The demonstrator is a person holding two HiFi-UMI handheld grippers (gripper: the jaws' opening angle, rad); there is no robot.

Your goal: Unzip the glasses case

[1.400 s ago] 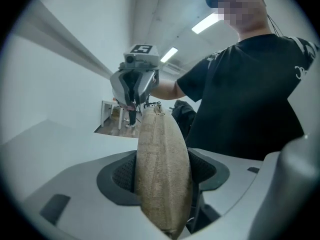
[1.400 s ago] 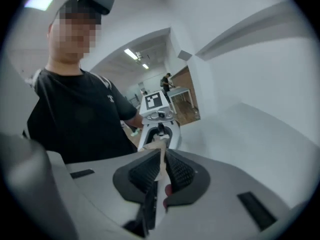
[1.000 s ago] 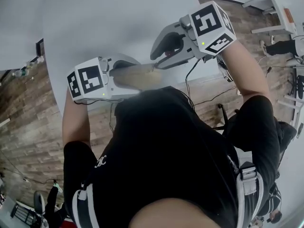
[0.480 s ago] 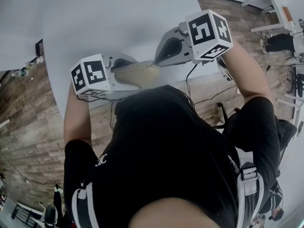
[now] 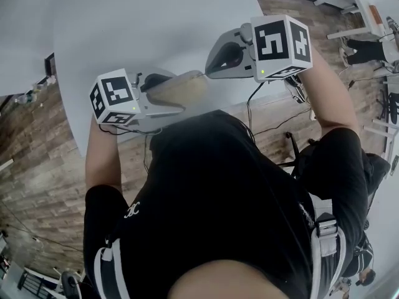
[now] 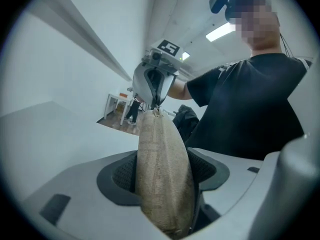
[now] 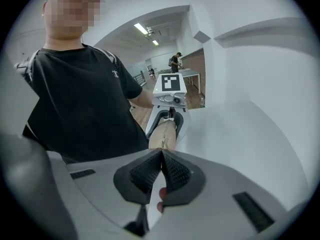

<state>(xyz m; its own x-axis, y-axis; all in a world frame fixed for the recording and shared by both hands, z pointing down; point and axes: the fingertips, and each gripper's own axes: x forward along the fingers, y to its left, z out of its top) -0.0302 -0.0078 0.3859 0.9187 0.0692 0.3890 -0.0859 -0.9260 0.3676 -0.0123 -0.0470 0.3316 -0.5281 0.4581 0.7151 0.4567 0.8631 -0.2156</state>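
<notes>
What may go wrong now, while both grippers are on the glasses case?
1. The right gripper, whose jaws have just been closing, pinches only the small zipper pull at its tips; it may slip off.
2. The left gripper holds the soft glasses case by one end; a hard pull may drag it out.

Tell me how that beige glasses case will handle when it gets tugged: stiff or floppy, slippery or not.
Probably fairly stiff: the glasses case keeps its bulged shape though clamped in the left gripper. Its coarse, woven-looking fabric likely won't slip against the textured pads. It looks light for its size.
</notes>
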